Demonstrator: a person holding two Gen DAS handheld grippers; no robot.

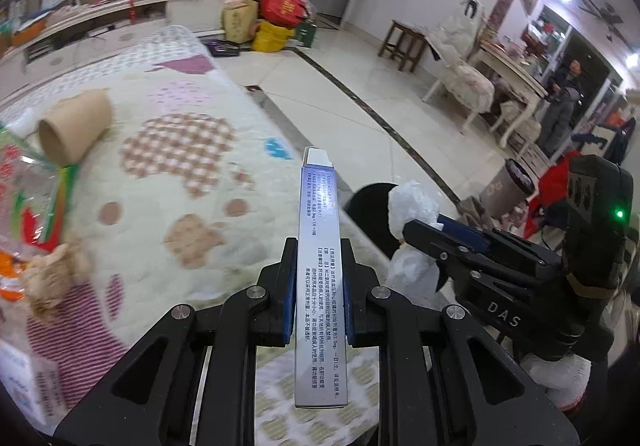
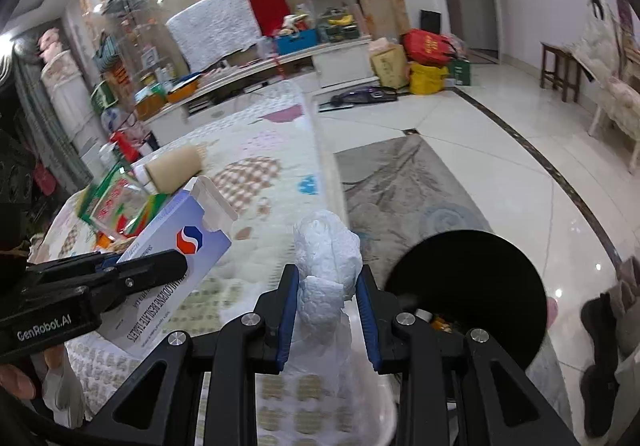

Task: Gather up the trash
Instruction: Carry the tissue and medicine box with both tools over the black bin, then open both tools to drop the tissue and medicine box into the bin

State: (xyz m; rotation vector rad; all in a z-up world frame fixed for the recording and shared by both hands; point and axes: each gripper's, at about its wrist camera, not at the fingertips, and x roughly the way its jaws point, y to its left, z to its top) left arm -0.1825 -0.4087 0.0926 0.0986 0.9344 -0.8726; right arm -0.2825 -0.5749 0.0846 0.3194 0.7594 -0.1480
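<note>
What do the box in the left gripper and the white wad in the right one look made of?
Box: thin glossy printed cardboard, likely; crisp folded edges, tuck flap, glare on the print. White wad: soft crumpled tissue or thin plastic film, hard to tell; matte, wrinkled, squashed between the pads.

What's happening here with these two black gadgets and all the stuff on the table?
A person is clearing rubbish off a quilt-covered table with hand-held tongs. The left tongs are clamped on a flat blue-and-white medicine box; the right tongs grip a crumpled white tissue wad. Both are near the table edge, beside a round black bin on the floor. A cardboard tube and plastic wrappers lie uncollected on the table.
</note>
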